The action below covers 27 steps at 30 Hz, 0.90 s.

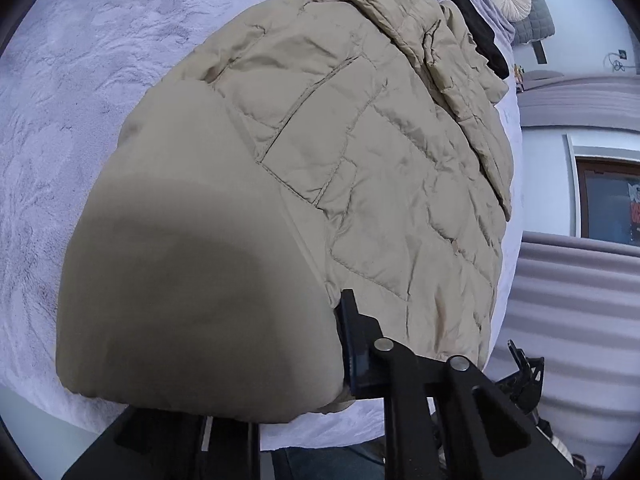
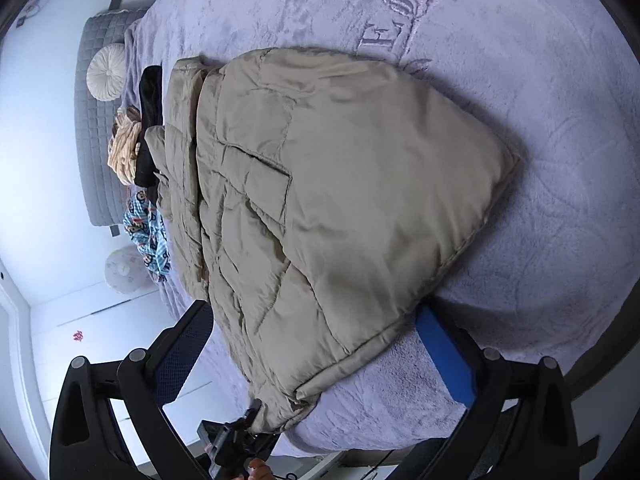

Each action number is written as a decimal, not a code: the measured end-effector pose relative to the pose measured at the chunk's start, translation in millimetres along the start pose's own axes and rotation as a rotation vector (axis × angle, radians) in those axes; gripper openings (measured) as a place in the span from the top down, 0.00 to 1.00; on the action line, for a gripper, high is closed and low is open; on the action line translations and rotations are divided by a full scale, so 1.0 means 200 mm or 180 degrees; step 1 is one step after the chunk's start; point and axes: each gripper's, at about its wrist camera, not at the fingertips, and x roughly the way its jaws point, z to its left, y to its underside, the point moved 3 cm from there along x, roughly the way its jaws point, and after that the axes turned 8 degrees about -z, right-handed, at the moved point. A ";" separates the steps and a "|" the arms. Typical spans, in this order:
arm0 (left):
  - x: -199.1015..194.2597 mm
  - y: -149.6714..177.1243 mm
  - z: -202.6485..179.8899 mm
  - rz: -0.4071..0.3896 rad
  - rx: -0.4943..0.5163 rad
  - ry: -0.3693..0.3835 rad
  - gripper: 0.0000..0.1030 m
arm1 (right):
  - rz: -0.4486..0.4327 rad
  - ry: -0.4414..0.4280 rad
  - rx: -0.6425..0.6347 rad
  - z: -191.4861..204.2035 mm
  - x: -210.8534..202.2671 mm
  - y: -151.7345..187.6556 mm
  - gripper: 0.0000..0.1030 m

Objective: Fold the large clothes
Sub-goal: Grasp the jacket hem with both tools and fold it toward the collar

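Spread across a pale lilac plush bedspread (image 2: 540,184): a beige quilted padded jacket (image 2: 340,184), folded over on itself. In the right wrist view, long axis from upper left of the frame down to the lower middle, one broad folded corner jutting toward the right edge, the narrow end tapering to the bottom centre. Just below that lower hem, the right gripper (image 2: 320,356), jaws wide apart, dark pad at lower left, blue pad at lower right, fabric lying between but gripped by neither. At the narrow bottom tip, the left gripper (image 2: 240,436), small and dark, meeting the jacket's corner.

In the left wrist view, jacket (image 1: 320,140) filling the centre, running from bottom left toward the upper right. Left gripper (image 1: 344,364) at the bottom, nearly closed, a smooth fold of jacket bulging over one finger and pinched against the other.
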 end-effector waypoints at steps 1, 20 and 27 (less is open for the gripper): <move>-0.02 0.00 0.00 -0.0032 0.0031 0.0031 0.82 | -0.0011 -0.0022 0.0061 -0.01 0.01 -0.01 0.08; -0.38 -0.33 -0.35 -0.0762 0.0478 0.0281 0.90 | 0.0032 0.0064 -0.0914 0.40 -0.01 -0.17 0.91; -0.48 -0.62 -0.64 -0.1218 0.0618 0.0275 0.90 | 0.0015 -0.0050 -0.1708 0.92 0.03 -0.32 0.92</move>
